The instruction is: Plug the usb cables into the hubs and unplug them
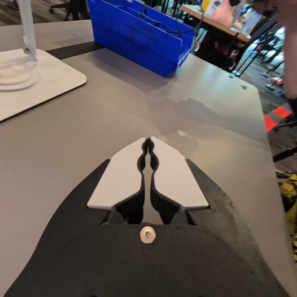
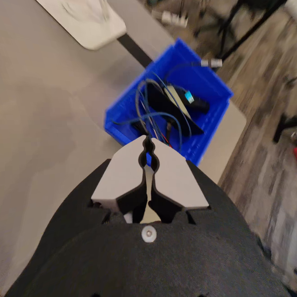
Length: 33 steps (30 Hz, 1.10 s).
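Left claw (image 1: 147, 139) is hovering low over the bare grey tabletop (image 1: 112, 112), tips pressed together on nothing, and it is pointing well away from the work. Right claw (image 2: 148, 139) is hanging above the near corner of the blue bin (image 2: 213, 128), tips together too; a dark cable seems to be passing right at them, but the blur is hiding whether it is pinched or just lying behind. All the task's gear is sitting in that bin: a tangle of thin cables (image 2: 162, 115) looping over a dark hub (image 2: 173, 115), with a pale blue connector (image 2: 189, 96) deeper in. Nothing is out on the tabletop yet. The risks, as I am judging them: those loops are crossing each other, so lifting 1 cable could be dragging the rest, and the hub, up with it. The bin is standing near the tabletop edge, so a snagged pull could be sliding or tipping it off. And with the view this smeared, a closing claw could be catching 2 strands instead of 1.
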Motion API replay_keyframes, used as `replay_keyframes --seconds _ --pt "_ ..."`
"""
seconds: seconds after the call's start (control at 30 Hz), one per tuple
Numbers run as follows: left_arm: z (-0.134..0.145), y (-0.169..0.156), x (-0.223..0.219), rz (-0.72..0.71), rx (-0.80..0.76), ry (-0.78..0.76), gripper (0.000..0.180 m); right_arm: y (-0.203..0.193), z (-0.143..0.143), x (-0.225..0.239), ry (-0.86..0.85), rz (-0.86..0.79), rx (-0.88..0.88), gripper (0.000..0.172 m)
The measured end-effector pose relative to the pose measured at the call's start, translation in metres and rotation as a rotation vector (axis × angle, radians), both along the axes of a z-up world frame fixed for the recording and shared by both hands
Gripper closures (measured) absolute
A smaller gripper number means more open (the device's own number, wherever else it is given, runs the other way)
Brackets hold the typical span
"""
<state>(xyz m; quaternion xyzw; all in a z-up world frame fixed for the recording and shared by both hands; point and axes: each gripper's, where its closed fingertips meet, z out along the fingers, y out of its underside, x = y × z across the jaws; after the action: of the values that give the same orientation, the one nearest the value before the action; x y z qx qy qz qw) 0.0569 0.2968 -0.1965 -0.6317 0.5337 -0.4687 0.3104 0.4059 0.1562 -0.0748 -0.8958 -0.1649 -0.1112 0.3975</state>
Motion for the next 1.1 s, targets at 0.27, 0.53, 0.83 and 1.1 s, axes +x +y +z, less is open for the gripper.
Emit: replay_keyframes --seconds 0.27,0.53,0.83,1.1 --pt "-0.032 0.009 -0.012 0.085 0.081 0.168 0.179 0.015 -0.066 -0.193 0.193 0.344 0.136 0.157" --pt "-0.056 0.005 -0.015 0.059 0.100 0.305 0.160 0.052 -0.142 -0.251 0.352 0.380 0.081 0.112" --pt "-0.069 -0.004 -0.017 0.035 0.113 0.394 0.136 0.074 -0.189 -0.260 0.211 0.362 -0.078 0.108" --pt "-0.068 -0.005 -0.017 0.013 0.057 0.376 0.137 0.074 -0.189 -0.260 0.207 0.360 -0.072 0.117"
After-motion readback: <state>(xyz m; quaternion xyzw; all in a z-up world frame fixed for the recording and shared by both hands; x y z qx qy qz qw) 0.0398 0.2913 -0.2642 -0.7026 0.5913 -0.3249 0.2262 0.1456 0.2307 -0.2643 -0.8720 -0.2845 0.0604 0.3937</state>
